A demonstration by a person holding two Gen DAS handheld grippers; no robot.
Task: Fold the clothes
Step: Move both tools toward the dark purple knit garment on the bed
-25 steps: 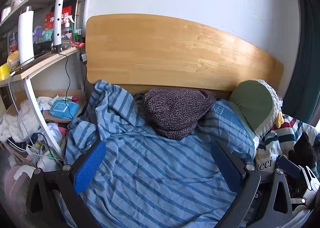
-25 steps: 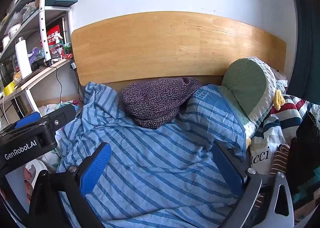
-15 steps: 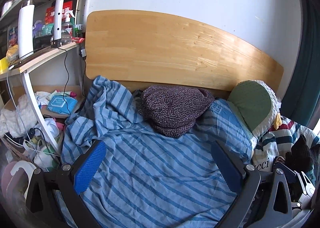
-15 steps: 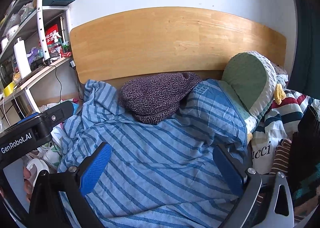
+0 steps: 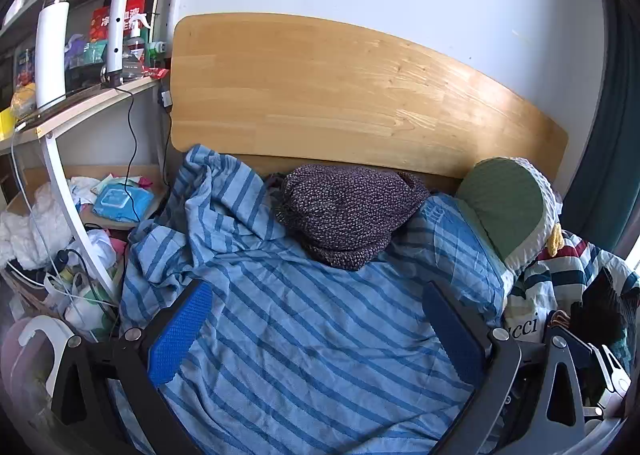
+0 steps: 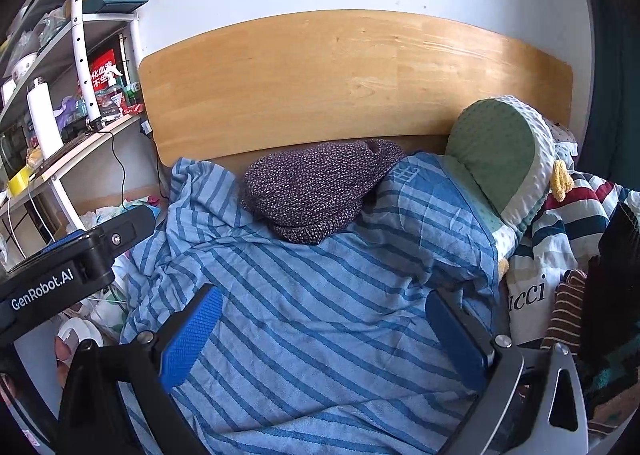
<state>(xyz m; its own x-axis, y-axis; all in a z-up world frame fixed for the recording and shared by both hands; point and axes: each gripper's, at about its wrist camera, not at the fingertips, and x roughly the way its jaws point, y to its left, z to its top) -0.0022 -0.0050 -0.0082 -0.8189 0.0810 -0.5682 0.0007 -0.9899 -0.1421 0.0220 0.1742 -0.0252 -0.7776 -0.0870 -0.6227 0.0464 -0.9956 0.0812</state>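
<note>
A dark purple knitted garment (image 5: 348, 211) lies bunched at the head of the bed on a blue striped cover (image 5: 304, 335); it also shows in the right wrist view (image 6: 316, 187) on the same cover (image 6: 320, 315). My left gripper (image 5: 316, 315) is open and empty, held above the cover in front of the knit. My right gripper (image 6: 324, 319) is open and empty, also above the cover. The left gripper's black body (image 6: 76, 267) shows at the left of the right wrist view.
A wooden headboard (image 5: 340, 95) stands behind the bed. A green and white pillow (image 5: 508, 207) and a heap of striped clothes (image 5: 568, 287) lie at the right. A cluttered white shelf (image 5: 60, 111) with a white bottle (image 5: 50, 51) stands at the left, with cables and bags below.
Both grippers have drifted slightly, so the bed and headboard shift a little in view. Both stay open and empty. The knitted garment has not moved.
</note>
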